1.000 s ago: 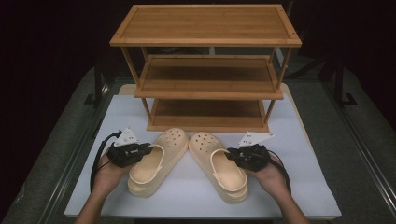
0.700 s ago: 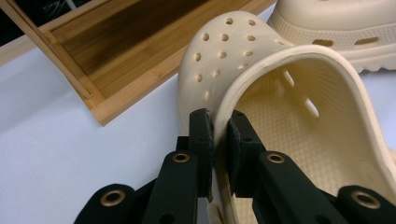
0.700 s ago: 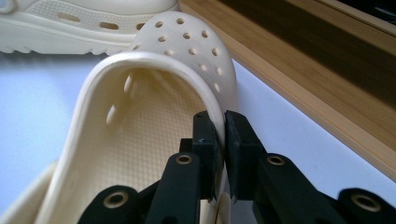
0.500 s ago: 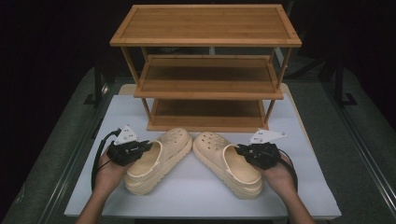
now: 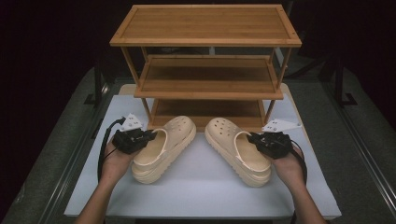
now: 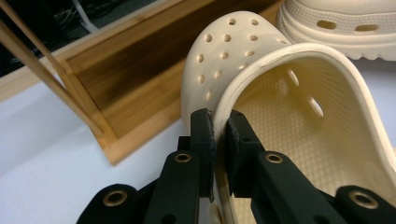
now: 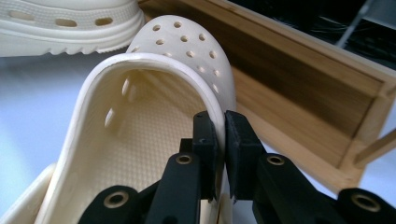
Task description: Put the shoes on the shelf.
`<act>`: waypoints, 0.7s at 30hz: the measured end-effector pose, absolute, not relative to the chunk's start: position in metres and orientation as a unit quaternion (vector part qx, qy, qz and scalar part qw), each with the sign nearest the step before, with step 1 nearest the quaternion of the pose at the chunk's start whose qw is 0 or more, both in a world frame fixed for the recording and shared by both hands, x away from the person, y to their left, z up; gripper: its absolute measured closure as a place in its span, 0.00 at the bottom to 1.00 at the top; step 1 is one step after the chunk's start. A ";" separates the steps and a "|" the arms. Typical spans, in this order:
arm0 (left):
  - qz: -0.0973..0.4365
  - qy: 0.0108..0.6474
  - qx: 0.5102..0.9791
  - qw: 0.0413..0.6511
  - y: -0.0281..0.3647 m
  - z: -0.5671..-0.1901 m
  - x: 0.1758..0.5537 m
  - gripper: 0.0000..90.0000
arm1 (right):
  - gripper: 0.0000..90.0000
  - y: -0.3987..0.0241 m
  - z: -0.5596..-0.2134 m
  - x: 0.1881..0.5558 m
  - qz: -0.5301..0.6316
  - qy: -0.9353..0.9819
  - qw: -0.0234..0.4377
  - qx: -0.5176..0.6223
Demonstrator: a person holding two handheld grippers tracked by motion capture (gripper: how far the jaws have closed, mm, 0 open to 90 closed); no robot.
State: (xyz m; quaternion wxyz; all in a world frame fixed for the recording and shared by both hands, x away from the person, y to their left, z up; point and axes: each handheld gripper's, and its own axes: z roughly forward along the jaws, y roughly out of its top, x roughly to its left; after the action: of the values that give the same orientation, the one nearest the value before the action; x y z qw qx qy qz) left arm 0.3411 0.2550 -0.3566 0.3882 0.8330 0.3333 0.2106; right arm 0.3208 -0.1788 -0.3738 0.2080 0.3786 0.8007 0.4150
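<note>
Both clogs have swung apart at the heels and advanced toward the shelf since the earlier frames. High view: left clog (image 5: 163, 148) and right clog (image 5: 237, 150) lie on the white table (image 5: 205, 196), toes converging just before the wooden rack (image 5: 208, 74), long axes angled inward. Left gripper view: left gripper (image 6: 220, 135) is clamped on the left clog's outer rim, bottom shelf directly ahead. Right gripper view: right gripper (image 7: 220, 133) likewise pinches its clog's rim. Judgement: each toe already points at the lowest shelf; a forward push remains.
</note>
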 end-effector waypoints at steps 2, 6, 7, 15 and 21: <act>0.211 0.333 0.833 0.388 0.251 -0.355 0.346 0.92 | 0.92 -0.180 -0.373 0.325 0.412 0.798 0.214 0.384; 0.214 0.334 0.832 0.388 0.240 -0.354 0.357 0.92 | 0.92 -0.182 -0.372 0.336 0.407 0.794 0.223 0.394; 0.215 0.333 0.832 0.389 0.237 -0.354 0.360 0.92 | 0.92 -0.183 -0.372 0.339 0.405 0.793 0.226 0.396; 0.223 0.332 0.834 0.380 0.215 -0.356 0.379 0.92 | 0.92 -0.183 -0.371 0.363 0.395 0.786 0.237 0.412; 0.243 0.339 0.831 0.368 0.201 -0.360 0.393 0.92 | 0.92 -0.183 -0.372 0.381 0.390 0.781 0.243 0.423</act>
State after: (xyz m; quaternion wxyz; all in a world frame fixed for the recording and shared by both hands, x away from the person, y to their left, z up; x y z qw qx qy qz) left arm 0.3934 0.2013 -0.3599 0.3682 0.8311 0.3389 0.2425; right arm 0.3806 -0.1828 -0.3722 0.2427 0.4233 0.7810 0.3897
